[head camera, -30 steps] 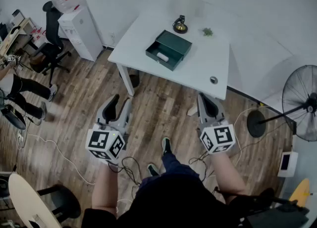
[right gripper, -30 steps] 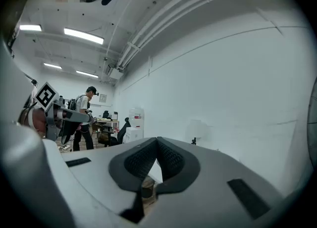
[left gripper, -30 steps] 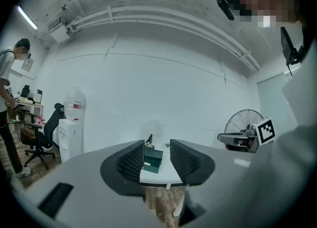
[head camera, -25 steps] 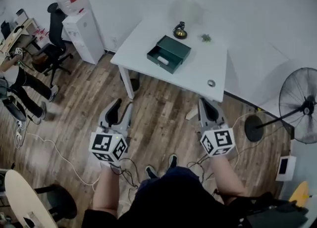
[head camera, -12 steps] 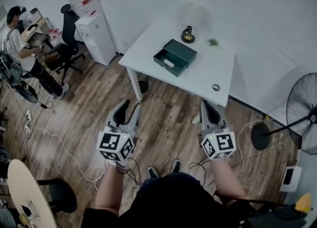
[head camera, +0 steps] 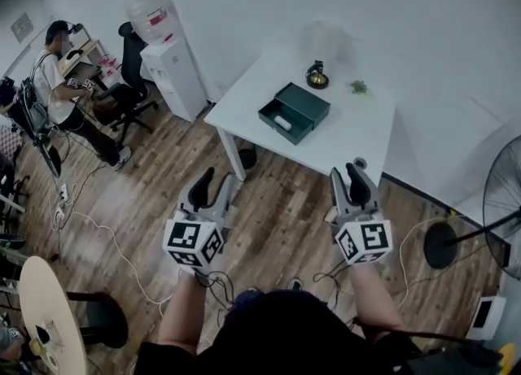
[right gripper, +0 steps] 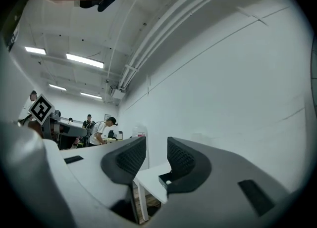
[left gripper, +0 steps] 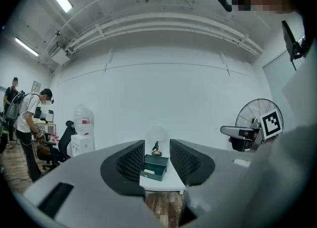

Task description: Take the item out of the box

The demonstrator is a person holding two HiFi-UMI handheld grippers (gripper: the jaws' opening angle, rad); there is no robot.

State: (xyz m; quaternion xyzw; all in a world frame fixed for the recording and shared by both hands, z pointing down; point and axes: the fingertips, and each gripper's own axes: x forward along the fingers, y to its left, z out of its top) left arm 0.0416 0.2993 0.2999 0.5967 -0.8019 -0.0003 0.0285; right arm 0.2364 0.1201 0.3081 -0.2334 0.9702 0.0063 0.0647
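A white table stands against the wall, and on it, toward its far left part, sits a dark green box with its tray slid open toward the table's left edge. The white item lies inside that open tray, a small cylinder-like piece. Behind the box on the table is a brass ornament, and to the right of that a small green sprig.

Both grippers are held in front of the table over the wooden floor, well apart from the box. The left gripper is off the table's left corner; its jaws stand apart with nothing between them — in the left gripper view the box shows far off through the gap. The right gripper hangs at the table's near right edge; its jaws are opening, also with nothing between them, and past its right pad a corner of the box shows.

Left of the table stand a water dispenser and an office chair, with a person beyond. A standing fan is to the table's right.
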